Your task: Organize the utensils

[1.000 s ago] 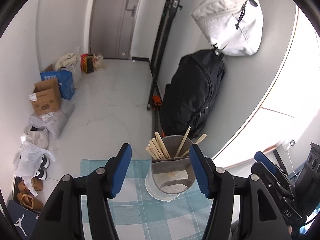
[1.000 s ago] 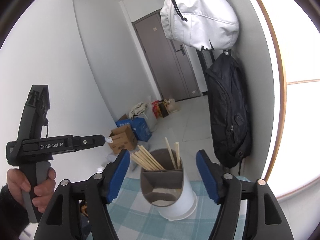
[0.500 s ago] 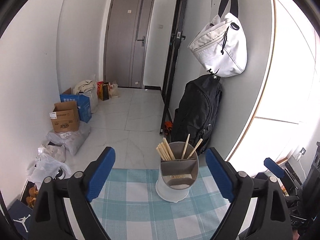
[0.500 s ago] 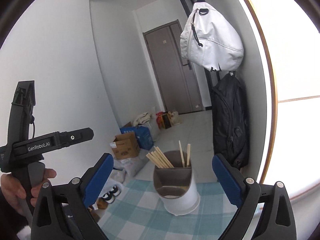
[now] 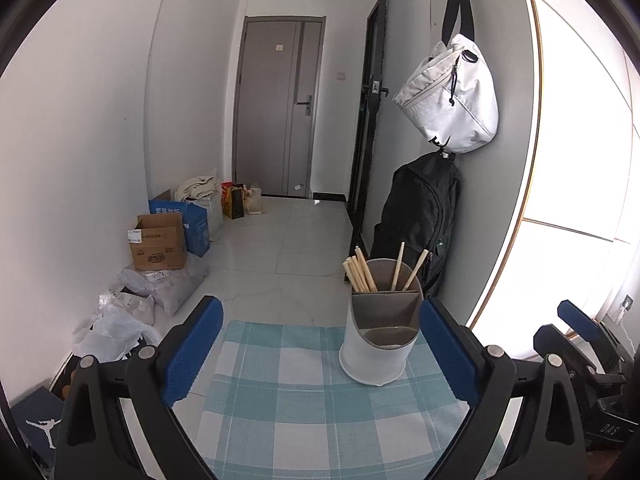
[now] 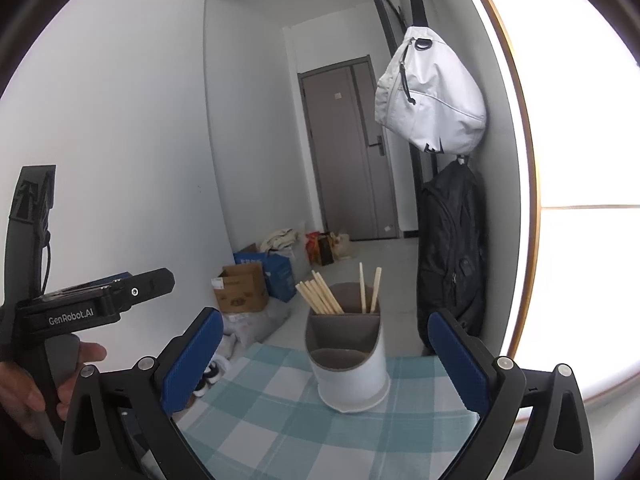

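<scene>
A white utensil holder [image 5: 378, 336] with a grey divided insert stands on the teal checked cloth [image 5: 304, 404]. Several wooden chopsticks [image 5: 362, 274] stand in its back compartments; the front compartment looks empty. It also shows in the right wrist view [image 6: 348, 356], with the chopsticks [image 6: 322, 298]. My left gripper [image 5: 320, 352] is open and empty, short of the holder. My right gripper [image 6: 326, 360] is open and empty, also short of the holder. The left gripper's body [image 6: 80, 308] shows at the left of the right wrist view, held by a hand.
The cloth's far edge [image 5: 280, 326] ends above the floor. A black backpack [image 5: 420, 216] and a white bag [image 5: 452, 96] hang on the wall behind the holder. Cardboard boxes [image 5: 158, 246] and plastic bags [image 5: 120, 320] lie on the floor at left.
Both grippers have opened wider and pulled back from the holder, which now looks smaller and farther. The holder and chopsticks have stayed in place.
</scene>
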